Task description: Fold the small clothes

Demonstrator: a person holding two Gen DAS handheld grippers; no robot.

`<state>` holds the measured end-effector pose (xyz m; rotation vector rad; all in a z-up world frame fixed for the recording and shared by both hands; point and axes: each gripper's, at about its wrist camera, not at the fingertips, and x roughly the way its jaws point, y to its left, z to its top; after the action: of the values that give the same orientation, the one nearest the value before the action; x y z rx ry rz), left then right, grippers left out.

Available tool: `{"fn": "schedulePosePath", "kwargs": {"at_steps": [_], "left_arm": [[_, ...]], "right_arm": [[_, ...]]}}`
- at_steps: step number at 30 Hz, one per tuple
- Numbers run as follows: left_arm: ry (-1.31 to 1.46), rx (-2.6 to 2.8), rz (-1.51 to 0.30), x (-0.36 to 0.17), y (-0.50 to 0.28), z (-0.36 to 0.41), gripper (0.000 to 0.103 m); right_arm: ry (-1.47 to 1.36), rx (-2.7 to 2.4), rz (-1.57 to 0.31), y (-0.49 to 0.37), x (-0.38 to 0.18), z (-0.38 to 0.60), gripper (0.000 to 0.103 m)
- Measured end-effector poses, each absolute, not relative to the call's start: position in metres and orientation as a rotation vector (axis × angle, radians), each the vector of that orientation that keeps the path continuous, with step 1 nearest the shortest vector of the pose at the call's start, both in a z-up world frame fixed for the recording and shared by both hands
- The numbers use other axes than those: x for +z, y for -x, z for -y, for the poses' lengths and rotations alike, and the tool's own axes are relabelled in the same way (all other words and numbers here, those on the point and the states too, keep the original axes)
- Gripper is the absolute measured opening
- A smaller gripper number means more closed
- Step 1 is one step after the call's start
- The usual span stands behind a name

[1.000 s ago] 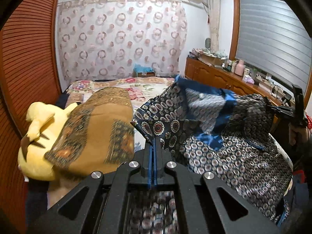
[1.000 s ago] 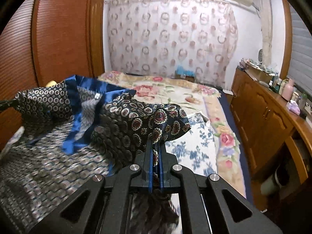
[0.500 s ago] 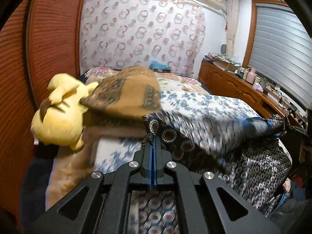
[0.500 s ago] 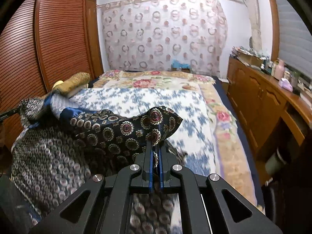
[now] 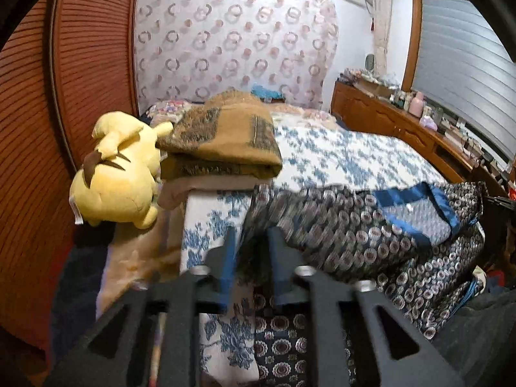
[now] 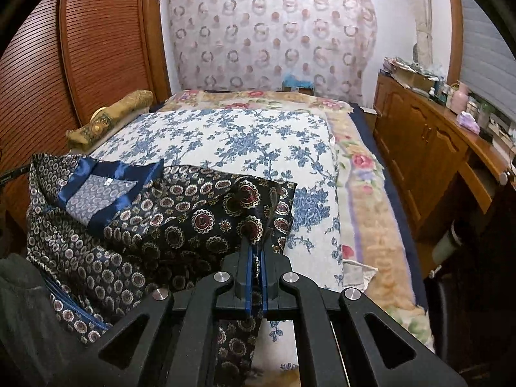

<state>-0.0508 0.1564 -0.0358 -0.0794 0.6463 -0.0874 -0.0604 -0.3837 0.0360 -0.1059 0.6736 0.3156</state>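
Fabric fills the near half of the left wrist view: the shirt (image 5: 371, 225), dark with medallion print and a blue collar band, lies on the floral bedspread (image 5: 338, 154), its long axis running left to right. The left gripper (image 5: 250, 251) has its 2 fingers parted with a clear gap; the shirt's left edge sits at or just beyond that gap, though motion blur makes it hard to say whether cloth touches either finger. A yellow plush (image 5: 119, 177) and a folded brown blanket (image 5: 222, 142) lie at far left, apart from the shirt.

From the right wrist view, the right gripper (image 6: 254, 258) is clenched on a pinch of the shirt (image 6: 180, 213) at its right end, the cloth rising into the jaws. The rest spreads leftward over the near edge of the bedspread (image 6: 232, 135). Any next fold likely turns on this right end, held while the left end is free.
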Motion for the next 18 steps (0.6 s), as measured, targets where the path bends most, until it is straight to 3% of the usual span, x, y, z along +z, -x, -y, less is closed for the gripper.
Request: {"fn": "schedulePosePath", "kwargs": {"at_steps": [1, 4, 6, 8, 18], "left_arm": [[0.082, -0.091, -0.639, -0.033, 0.05, -0.157, 0.039], [0.069, -0.08, -0.625, -0.026, 0.042, -0.16, 0.043], [0.051, -0.079, -0.626, -0.022, 0.033, -0.159, 0.057], [0.04, -0.078, -0.618, -0.02, 0.024, -0.158, 0.069], [-0.021, -0.075, -0.68, -0.025, -0.04, -0.145, 0.071]], "right_arm": [[0.102, 0.307, -0.674, 0.059, 0.04, 0.384, 0.009], [0.107, 0.285, -0.649, 0.051, 0.052, 0.379, 0.024], [0.109, 0.279, -0.625, 0.048, 0.059, 0.378, 0.041], [0.107, 0.282, -0.605, 0.044, 0.065, 0.378, 0.048], [0.095, 0.237, -0.608, -0.003, 0.058, 0.378, 0.051]]}}
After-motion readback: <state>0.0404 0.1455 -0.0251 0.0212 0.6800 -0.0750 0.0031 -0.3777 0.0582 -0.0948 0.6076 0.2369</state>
